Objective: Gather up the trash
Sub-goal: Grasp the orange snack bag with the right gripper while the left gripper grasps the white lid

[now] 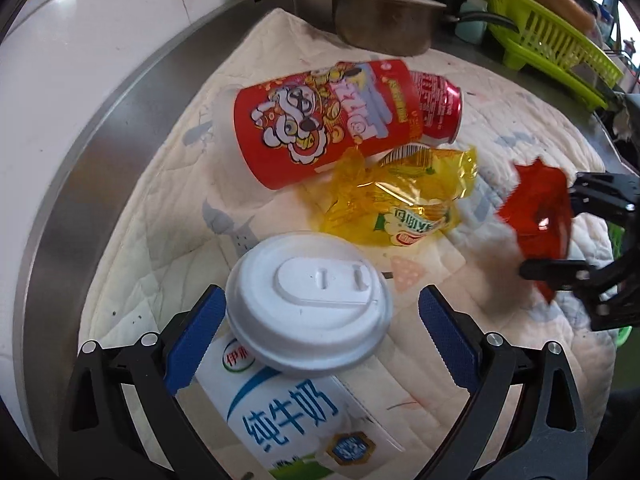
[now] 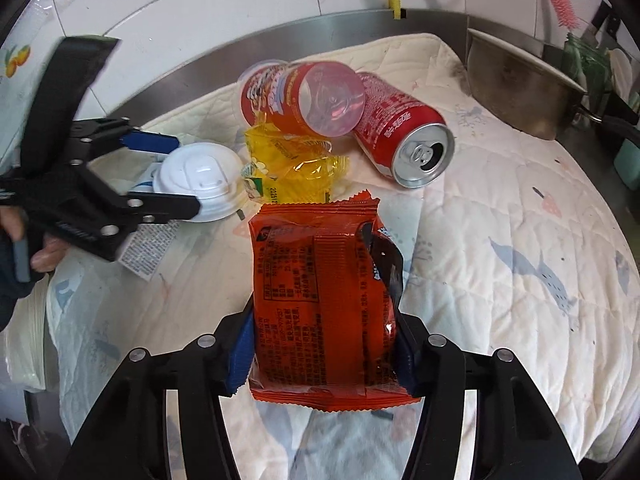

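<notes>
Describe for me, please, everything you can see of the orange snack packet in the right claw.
The orange foil snack packet is a glossy plastic pouch with crimped, zigzag-cut ends and a back seam. Its printed back panel of small dark text faces the right wrist camera, and a dark patch of the design folds over its right edge. It looks crumpled. The right claw grips it by both sides near its lower end, holding it above the quilted white cloth, touching nothing else.

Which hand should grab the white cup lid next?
Probably the left. The left gripper is open with the white lid between its fingers, above the milk carton. The right gripper is shut on the orange snack wrapper, so it's busy.
</notes>
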The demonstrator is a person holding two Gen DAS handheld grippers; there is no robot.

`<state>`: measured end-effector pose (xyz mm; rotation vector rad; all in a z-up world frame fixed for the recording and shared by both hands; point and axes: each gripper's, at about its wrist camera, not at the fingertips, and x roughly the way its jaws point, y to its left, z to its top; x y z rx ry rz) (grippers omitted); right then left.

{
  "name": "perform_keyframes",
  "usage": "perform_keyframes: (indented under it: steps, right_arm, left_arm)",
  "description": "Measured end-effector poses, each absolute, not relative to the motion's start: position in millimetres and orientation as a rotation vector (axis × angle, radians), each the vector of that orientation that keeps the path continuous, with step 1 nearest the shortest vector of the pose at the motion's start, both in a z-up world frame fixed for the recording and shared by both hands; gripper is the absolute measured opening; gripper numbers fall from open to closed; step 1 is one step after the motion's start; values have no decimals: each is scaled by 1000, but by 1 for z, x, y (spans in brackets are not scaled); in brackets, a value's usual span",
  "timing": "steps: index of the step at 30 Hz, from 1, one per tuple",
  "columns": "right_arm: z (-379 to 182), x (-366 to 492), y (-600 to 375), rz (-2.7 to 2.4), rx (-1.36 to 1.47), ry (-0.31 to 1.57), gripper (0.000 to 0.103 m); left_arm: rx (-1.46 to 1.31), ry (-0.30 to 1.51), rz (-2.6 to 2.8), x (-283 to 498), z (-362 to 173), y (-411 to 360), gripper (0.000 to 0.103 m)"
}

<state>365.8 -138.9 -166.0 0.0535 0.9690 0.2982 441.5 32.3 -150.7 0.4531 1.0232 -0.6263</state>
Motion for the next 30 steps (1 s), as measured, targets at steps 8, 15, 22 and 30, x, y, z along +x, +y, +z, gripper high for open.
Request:
perform_keyframes:
  steps: [8, 15, 22, 30]
  right_arm:
    - [-149, 338, -138, 292, 82, 938, 54]
    - [-147, 322, -137, 280, 87, 935, 55]
    - [-143, 312, -143, 258, 96, 926, 55]
    - [-140, 303, -147, 236, 103, 922, 55]
  left_arm:
    - [484, 1010, -647, 446, -154, 30, 95]
    - [499, 1019, -676, 446, -153, 27, 97]
    - [576, 1019, -674, 448, -161, 22, 97]
    - [571, 1025, -667, 455, -158, 25, 97]
